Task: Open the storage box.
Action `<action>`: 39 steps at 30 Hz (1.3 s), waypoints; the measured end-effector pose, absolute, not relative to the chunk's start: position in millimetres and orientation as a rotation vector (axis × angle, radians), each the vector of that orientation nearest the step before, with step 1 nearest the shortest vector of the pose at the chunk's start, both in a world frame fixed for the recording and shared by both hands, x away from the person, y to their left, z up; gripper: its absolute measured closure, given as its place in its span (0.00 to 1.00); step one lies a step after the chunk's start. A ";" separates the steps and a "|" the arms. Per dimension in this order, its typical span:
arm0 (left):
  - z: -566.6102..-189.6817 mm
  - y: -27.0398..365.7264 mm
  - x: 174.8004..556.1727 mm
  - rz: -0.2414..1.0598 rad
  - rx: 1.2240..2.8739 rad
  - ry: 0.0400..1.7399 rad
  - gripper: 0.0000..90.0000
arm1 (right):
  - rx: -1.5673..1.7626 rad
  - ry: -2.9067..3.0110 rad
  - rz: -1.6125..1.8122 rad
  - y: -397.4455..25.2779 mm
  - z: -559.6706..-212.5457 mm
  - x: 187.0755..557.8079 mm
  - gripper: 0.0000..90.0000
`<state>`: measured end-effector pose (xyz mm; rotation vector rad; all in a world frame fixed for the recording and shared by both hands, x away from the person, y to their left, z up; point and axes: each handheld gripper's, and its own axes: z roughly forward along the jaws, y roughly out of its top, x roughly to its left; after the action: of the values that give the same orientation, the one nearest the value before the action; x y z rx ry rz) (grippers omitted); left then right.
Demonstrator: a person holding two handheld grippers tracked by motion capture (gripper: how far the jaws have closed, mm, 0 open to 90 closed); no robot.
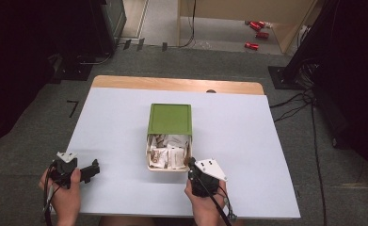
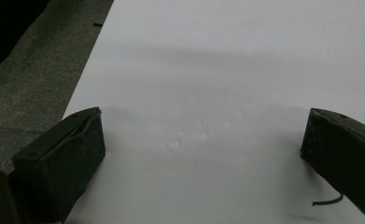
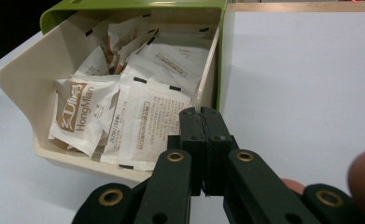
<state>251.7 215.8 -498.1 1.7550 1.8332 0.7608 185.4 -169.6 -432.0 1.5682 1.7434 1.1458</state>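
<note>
Just ahead of your right gripper (image 3: 202, 112), the cream drawer (image 3: 21, 84) sits pulled partway out of its green case (image 1: 170, 117), and your jaws are pressed flat together right at the drawer's near right corner. From the right gripper view I judge they pinch the thin side wall (image 3: 207, 70), though the contact is at the very tips, so I cannot be sure how much wall is between them.

That is your first risk: a tip-only bite on a thin plastic edge can slip off if you pull or push at an angle, and the jolt may skew the drawer in its case. Keep the motion in line with the drawer's travel.

Second risk: the white packets (image 3: 147, 126) are heaped just to the left of your jaws, some leaning near the wall. Slide the drawer inward and a raised one could catch under the case's front lip and jam or crumple.

Third: nothing braces the case. Your left gripper (image 1: 93, 169) rests well off to the left on the white table (image 1: 247, 141), jaws wide apart with nothing between them. With a stiff drawer, the whole box may slide instead of the drawer moving. Bring that left one to steady the case if it drags.
</note>
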 end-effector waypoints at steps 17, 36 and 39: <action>-498.1 215.8 251.7 0.760 1.756 1.833 0.00 | 1.568 1.759 1.143 -170.9 -431.4 161.0 1.00; -498.2 215.8 251.7 0.761 1.755 1.833 0.00 | 1.554 1.725 1.225 -177.8 -414.2 163.3 0.73; -498.2 215.8 251.4 0.762 1.754 1.832 0.00 | 1.537 1.738 1.241 -174.3 -409.6 165.4 0.68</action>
<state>251.4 215.8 -498.2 1.7542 1.8317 0.7617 165.4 -174.3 -409.6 1.5366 1.7377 1.2409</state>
